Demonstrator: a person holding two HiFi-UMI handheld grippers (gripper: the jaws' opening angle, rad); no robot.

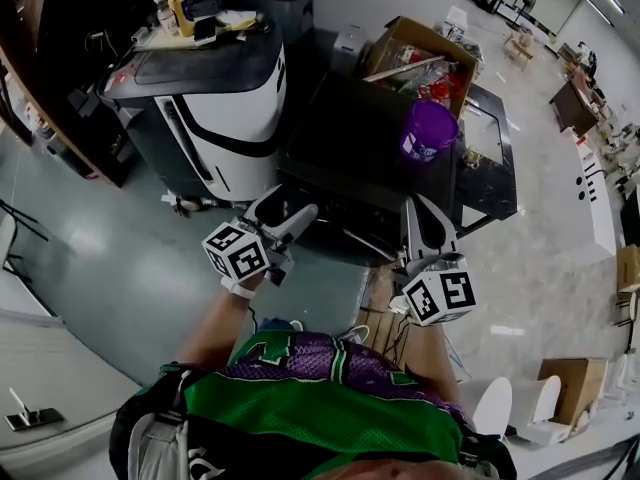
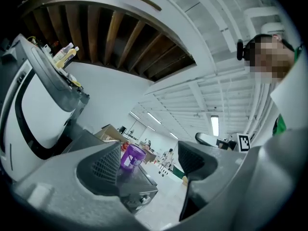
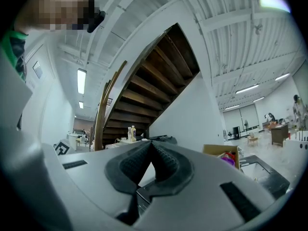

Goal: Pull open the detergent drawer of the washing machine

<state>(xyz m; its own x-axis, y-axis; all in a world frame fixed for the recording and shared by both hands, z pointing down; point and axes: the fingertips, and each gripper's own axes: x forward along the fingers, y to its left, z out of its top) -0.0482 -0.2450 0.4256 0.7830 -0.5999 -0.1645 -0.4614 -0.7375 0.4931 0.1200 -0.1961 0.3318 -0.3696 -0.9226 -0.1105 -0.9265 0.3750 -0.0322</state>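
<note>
The dark washing machine (image 1: 365, 133) stands in front of me, and it also shows in the left gripper view (image 2: 140, 186). Its front edge lies in shadow between my two grippers, so I cannot make out the detergent drawer or how far out it stands. My left gripper (image 1: 292, 206) hovers at the machine's front left corner. Its jaws are open (image 2: 149, 165) with nothing between the pads. My right gripper (image 1: 421, 206) points at the front right part of the machine. Its pads meet (image 3: 151, 150) with nothing between them.
A purple cup (image 1: 429, 130) (image 2: 132, 156) stands on the machine's top, with an open cardboard box (image 1: 420, 56) behind it. A white and black appliance (image 1: 225, 118) with bottles (image 1: 178, 8) on top stands close on the left. A wooden staircase (image 3: 154, 85) rises beyond.
</note>
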